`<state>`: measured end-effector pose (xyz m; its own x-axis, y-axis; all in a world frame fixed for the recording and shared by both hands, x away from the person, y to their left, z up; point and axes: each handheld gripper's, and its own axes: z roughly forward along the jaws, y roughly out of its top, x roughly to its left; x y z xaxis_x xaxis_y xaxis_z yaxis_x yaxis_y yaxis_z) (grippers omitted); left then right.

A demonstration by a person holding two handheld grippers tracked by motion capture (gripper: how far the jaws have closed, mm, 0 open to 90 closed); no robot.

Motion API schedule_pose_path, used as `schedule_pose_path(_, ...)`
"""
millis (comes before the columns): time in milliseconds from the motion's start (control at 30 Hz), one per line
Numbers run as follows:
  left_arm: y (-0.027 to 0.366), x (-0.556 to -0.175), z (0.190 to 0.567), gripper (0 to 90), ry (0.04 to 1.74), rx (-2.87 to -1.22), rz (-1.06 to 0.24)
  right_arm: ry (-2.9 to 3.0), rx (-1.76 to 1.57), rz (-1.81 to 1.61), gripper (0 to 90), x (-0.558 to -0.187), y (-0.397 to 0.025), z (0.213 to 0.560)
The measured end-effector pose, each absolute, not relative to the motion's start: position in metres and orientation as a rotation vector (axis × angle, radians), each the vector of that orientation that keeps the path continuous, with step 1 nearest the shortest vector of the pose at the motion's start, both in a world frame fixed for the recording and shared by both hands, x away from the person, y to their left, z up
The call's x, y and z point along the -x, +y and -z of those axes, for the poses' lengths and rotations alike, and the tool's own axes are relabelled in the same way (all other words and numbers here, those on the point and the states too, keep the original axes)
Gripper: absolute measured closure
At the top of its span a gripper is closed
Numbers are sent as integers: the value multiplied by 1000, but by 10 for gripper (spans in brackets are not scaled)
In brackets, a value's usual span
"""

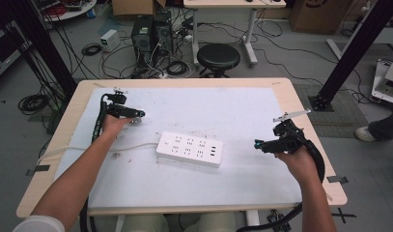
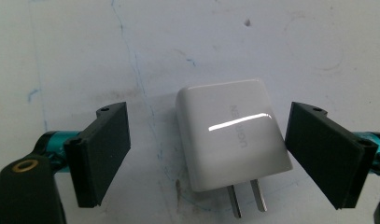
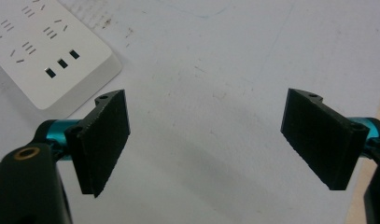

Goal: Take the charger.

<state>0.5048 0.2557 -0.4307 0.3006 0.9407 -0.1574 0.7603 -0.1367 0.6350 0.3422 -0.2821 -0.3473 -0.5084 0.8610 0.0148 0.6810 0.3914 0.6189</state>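
Table (image 1: 290, 104): light wood edge, covered by a white mat (image 1: 232, 106) with scuffs and faint blue pen marks. I work from the near side, both forearms coming in over the near edge.

Power strip (image 1: 189, 149): white, lying flat near the middle of the mat, long side roughly left to right, slightly tilted. Its white cord (image 1: 131, 146) runs off to the left, toward my left forearm. In the right gripper view the strip's corner with three small square ports sits at upper left (image 3: 47, 51), well apart from my jaws.

My left gripper (image 1: 136, 116): at the far left part of the mat, pointing right, hovering low over the charger. Jaws spread wide apart, gripping nothing. In the left gripper view (image 2: 208, 154) the charger lies between the two black pads, closer to the right pad, touching neither.

My right gripper (image 1: 258, 144): at the right side of the mat, pointing left toward the strip, near it but apart. Jaws wide apart, bare mat between them (image 3: 206, 144).

Charger (image 2: 232, 133): small white wall plug, glossy, rounded corners, faint grey lettering on top. Lying flat on the mat, two metal prongs (image 2: 246, 198) pointing toward my camera. In the high view it is just a small white bit at my left gripper's tip (image 1: 142, 111), up and left of the strip, not touching it.
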Motion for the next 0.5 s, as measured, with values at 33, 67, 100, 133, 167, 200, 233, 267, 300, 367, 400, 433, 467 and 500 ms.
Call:
schedule_pose_path(33,255,-505,432,145,1511,-1954,-371,2349,-1338,-823,158,-343,-282,348)
schedule_pose_path(67,255,-505,432,145,1511,-1954,-371,2349,-1340,-822,158,-343,-282,348)
schedule_pose_path(100,253,-505,433,145,1516,-1956,-372,2349,-1340,-822,158,-343,-282,348)
schedule_pose_path(133,252,-505,433,145,1518,-1959,-375,2350,-1338,-824,157,-343,-283,348)
schedule_pose_path(167,252,-506,434,147,1516,-1971,-377,2352,-1333,-822,158,-343,-283,349)
schedule_pose_path(200,251,-506,435,153,1518,-1981,-379,2348,-1345,-820,158,-343,-283,349)
schedule_pose_path(233,250,-506,436,157,1516,-1984,-392,2350,-1346,-819,158,-343,-284,349)
schedule_pose_path(267,249,-506,436,157,1518,-1988,-392,2349,-1340,-821,158,-343,-285,350)
schedule_pose_path(300,249,-506,435,157,1518,-1992,-396,2349,-1345,-824,158,-342,-285,350)
schedule_pose_path(367,249,-506,436,163,1517,-1994,-401,2348,-1349,-822,158,-342,-286,350)
schedule_pose_path(400,249,-505,435,167,1516,-2001,-402,2350,-1344,-821,158,-342,-287,350)
schedule_pose_path(433,249,-505,435,173,1516,-2001,-402,2350,-1344,-821,158,-342,-287,350)
schedule_pose_path(467,248,-505,435,173,1513,-2003,-406,2351,-1343,-817,158,-342,-287,350)
schedule_pose_path(500,248,-504,434,212,1504,-2009,-399,2349,-1350,-825,158,-342,-287,351)
